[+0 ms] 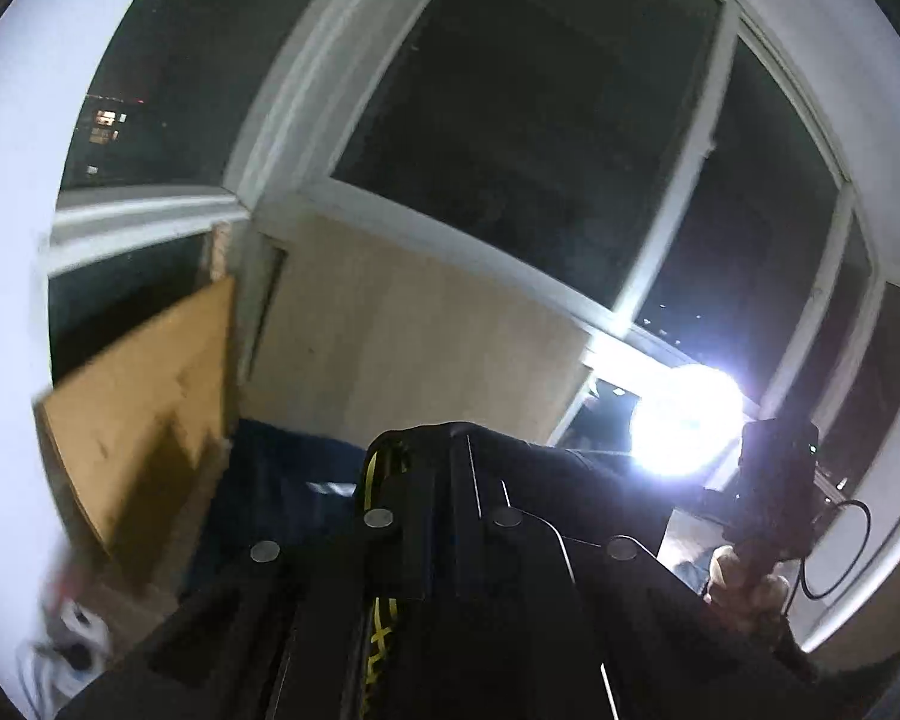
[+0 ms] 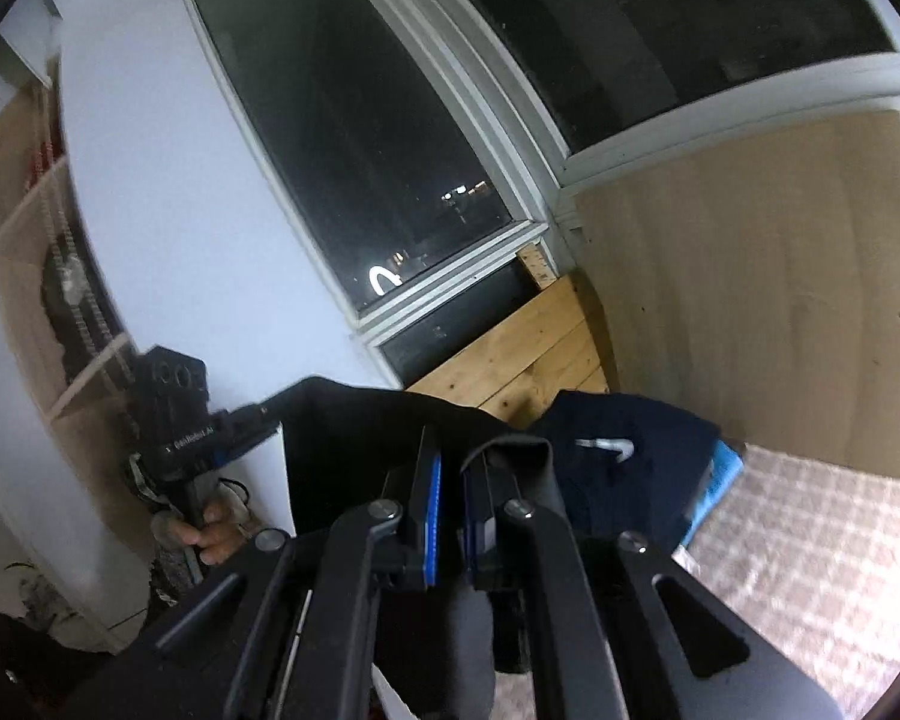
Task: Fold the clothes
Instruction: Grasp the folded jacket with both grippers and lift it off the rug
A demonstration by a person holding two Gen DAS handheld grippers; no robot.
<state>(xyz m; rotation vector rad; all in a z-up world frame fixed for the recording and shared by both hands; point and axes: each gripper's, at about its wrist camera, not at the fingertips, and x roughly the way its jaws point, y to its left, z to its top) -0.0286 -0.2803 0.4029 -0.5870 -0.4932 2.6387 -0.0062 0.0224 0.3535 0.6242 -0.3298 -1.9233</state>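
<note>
Black garment (image 2: 354, 420): matt woven cloth, soft, no sheen; yellow stitched trim (image 1: 373, 468) on it in the left wrist view. Right gripper (image 2: 450, 492): matt black plastic links, dull silver metal pivot pins, glossy blue pad faces. Left gripper (image 1: 438, 516): same matt black plastic, flat metal pins. Navy garment (image 2: 624, 468): matt knit cloth with a smooth white printed logo. Wooden panel (image 2: 528, 354): bare planks, visible grain, unfinished. Board (image 2: 750, 276) beside it: pale, matt, faint grain, looks like plywood. Window frame (image 2: 498, 138): smooth white, slight gloss; panes glossy glass. Floor (image 2: 810, 528): patterned, low sheen, material unclear.
</note>
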